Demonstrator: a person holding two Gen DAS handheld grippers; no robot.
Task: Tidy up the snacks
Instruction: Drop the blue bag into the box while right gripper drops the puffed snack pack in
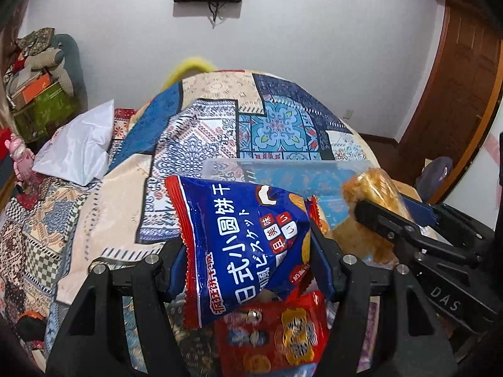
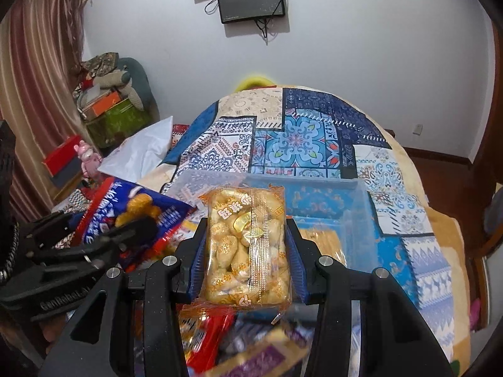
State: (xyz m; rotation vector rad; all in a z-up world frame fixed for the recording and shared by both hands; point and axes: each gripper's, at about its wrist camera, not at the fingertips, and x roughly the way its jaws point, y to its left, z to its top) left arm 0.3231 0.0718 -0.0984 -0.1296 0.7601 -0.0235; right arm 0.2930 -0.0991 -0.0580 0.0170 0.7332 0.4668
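While both claws carry a packet each, the sorting looks to be at an early or middle stage, judged from how things lie. Starting at the left, the left claw (image 1: pixel 248 251) is clamped about half-wide on a blue biscuit bag (image 1: pixel 242 245), whose body stands up between the blue pads and leans toward the top of the view. Under that claw, close to the camera, a red snack packet (image 1: pixel 270 336) lies loose among other wrappers, not yet sorted. Just ahead of both claws sits a clear plastic bin (image 2: pixel 355 207) on the patterned cloth (image 2: pixel 301 138) of the counter; through its wall it looks nearly bare, with perhaps one pale flat packet on its floor, though I cannot tell for sure. To the right, the right claw (image 2: pixel 246 251) is closed narrowly on a clear packet of golden pastries (image 2: pixel 248 245), held upright between its pads, just short of the bin's near wall. Beneath this claw more wrappers, red and purple, lie blurred in a heap. So two packets are lifted and near the bin, none of them dropped in yet, and a fair pile below the claws remains to be moved.
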